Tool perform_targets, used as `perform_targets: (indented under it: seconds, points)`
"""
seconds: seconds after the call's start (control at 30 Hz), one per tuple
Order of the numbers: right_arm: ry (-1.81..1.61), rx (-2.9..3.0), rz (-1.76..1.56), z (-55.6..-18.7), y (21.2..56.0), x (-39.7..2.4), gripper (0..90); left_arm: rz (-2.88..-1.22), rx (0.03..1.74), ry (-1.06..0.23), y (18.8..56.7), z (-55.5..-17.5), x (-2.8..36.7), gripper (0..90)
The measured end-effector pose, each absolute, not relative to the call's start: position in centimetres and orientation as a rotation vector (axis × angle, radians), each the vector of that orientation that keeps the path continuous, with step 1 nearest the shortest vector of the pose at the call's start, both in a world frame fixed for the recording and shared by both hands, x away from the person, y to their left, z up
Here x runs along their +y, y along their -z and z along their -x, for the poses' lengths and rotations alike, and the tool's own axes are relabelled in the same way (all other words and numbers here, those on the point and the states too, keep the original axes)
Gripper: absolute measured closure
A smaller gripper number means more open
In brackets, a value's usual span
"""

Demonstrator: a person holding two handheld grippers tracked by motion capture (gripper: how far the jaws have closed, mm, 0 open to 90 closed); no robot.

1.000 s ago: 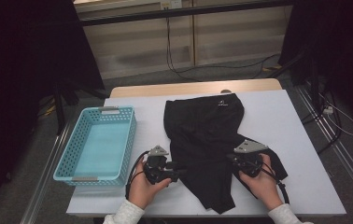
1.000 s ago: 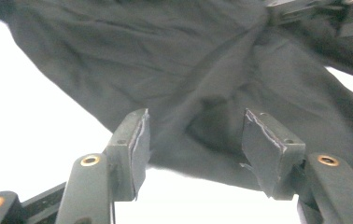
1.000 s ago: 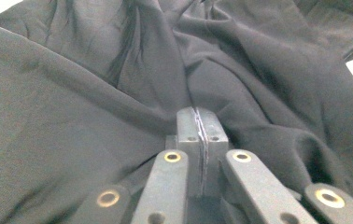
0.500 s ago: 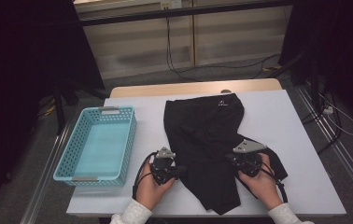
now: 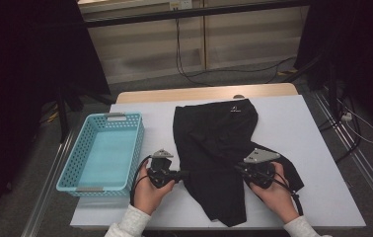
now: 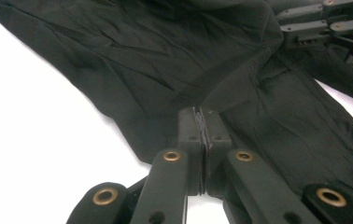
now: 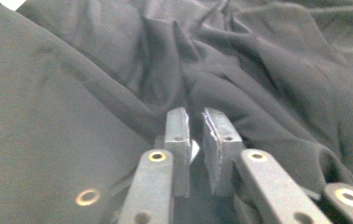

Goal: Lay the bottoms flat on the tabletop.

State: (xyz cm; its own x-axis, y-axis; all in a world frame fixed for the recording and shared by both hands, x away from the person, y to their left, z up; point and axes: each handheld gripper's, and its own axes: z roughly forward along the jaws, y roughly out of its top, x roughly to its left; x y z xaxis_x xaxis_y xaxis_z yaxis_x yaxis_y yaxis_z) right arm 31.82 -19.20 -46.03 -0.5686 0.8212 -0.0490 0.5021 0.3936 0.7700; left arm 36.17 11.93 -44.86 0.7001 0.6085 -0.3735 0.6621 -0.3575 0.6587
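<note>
- White table top [image 5: 313,148] fills the middle of the high view; behind it, in the upper part of the frame, a grey floor with black cables [image 5: 189,64] and a pale wall panel are seen.
- At the lower centre of the left gripper view, the left gripper [image 6: 203,122] has its two pads pressed flat together, and the edge of the black garment [image 6: 165,70] is pinched between them. In the high view this gripper [image 5: 183,174] is at the lower middle left, in the person's left hand [image 5: 150,190], with its tips on the left border of the cloth.
- The right gripper [image 7: 197,122] has its jaws a little apart, with a narrow gap between the pads; they have just been opening. Folds of the black cloth lie right under and in front of them, but the pads do not press on it. In the high view it [image 5: 238,169] is at the lower middle right, held by the right hand [image 5: 273,192], and it lies over the garment.
- The black garment [image 5: 214,143] lies spread in the centre of the table, from the far edge to the near edge, with a small white logo [image 5: 235,109] near its upper end. It looks like shorts, but I cannot tell surely.
- A light blue plastic basket [image 5: 134,148] stands at the left of the frame, just beside the left hand and apart from the cloth.
</note>
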Motion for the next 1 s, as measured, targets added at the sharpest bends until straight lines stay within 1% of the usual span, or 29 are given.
perform_targets:
  seconds: [0.03,0.1,0.17,0.23,0.27,0.33,0.37,0.4,0.43,0.47,0.57,0.6,0.63,0.67,0.73,0.8,0.9,0.93,0.97,1.0]
  points:
    - [-1.005,2.231,-1.118,-31.6,45.8,-19.0,68.8,-2.068,0.965,0.082,44.8,-36.2,11.9,88.7]
    - [-1.030,2.254,-1.051,-30.7,45.1,-18.3,62.4,-2.065,0.963,0.089,44.9,-36.1,11.7,88.6]
    - [-1.039,2.267,-1.044,-30.4,44.9,-18.1,60.8,-2.067,0.961,0.089,45.0,-36.1,11.7,88.6]
    - [-1.055,2.310,-1.038,-30.0,44.8,-17.6,61.1,-2.068,0.959,0.098,45.1,-36.1,11.5,88.4]
    - [-1.033,2.346,-1.046,-29.7,45.3,-17.2,59.5,-2.068,0.961,0.093,45.1,-36.0,11.5,88.4]
    - [-1.010,2.362,-1.041,-29.6,45.7,-17.1,59.1,-2.074,0.954,0.099,45.2,-36.0,11.4,88.4]
    - [-0.989,2.379,-1.039,-29.6,46.0,-17.0,59.9,-2.071,0.953,0.099,45.2,-36.0,11.3,88.3]
    - [-0.993,2.385,-1.038,-29.5,46.4,-17.1,62.6,-2.068,0.950,0.100,45.2,-36.0,11.3,88.3]
    - [-1.025,2.402,-1.036,-29.6,46.4,-17.3,78.2,-2.065,0.950,0.104,45.2,-36.0,11.2,88.0]
    - [-1.004,2.412,-1.014,-29.6,46.3,-17.4,85.9,-2.066,0.944,0.106,45.2,-36.1,11.1,87.5]
    - [-0.993,2.425,-1.003,-29.6,46.2,-17.6,88.3,-2.063,0.937,0.105,45.2,-36.1,11.1,84.8]
    - [-0.994,2.420,-1.009,-29.6,46.2,-17.7,88.5,-2.059,0.936,0.096,45.2,-36.1,11.1,83.1]
    - [-1.007,2.410,-1.053,-29.8,46.2,-18.4,88.6,-2.057,0.935,0.099,45.1,-36.1,11.2,79.3]
    - [-1.007,2.410,-1.053,-29.8,46.2,-18.4,88.6,-2.055,0.932,0.098,45.0,-36.1,11.2,79.3]
    - [-1.041,2.370,-1.123,-29.9,46.0,-19.3,88.5,-2.051,0.917,0.090,44.9,-36.0,11.3,75.2]
    - [-1.044,2.336,-1.175,-30.0,46.0,-20.0,87.2,-2.052,0.913,0.105,44.8,-35.8,11.2,73.3]
    - [-1.030,2.323,-1.163,-29.9,46.0,-20.2,77.9,-2.061,0.891,0.088,44.8,-35.7,11.2,69.1]
    - [-1.040,2.326,-1.139,-29.8,45.8,-19.9,73.2,-2.060,0.890,0.085,44.8,-35.7,11.2,67.6]
    - [-1.059,2.325,-1.127,-29.7,45.6,-19.6,70.3,-2.061,0.889,0.078,44.8,-35.7,11.3,66.1]
    - [-1.066,2.327,-1.101,-29.6,45.3,-19.1,69.4,-2.058,0.891,0.078,44.8,-35.7,11.3,64.9]
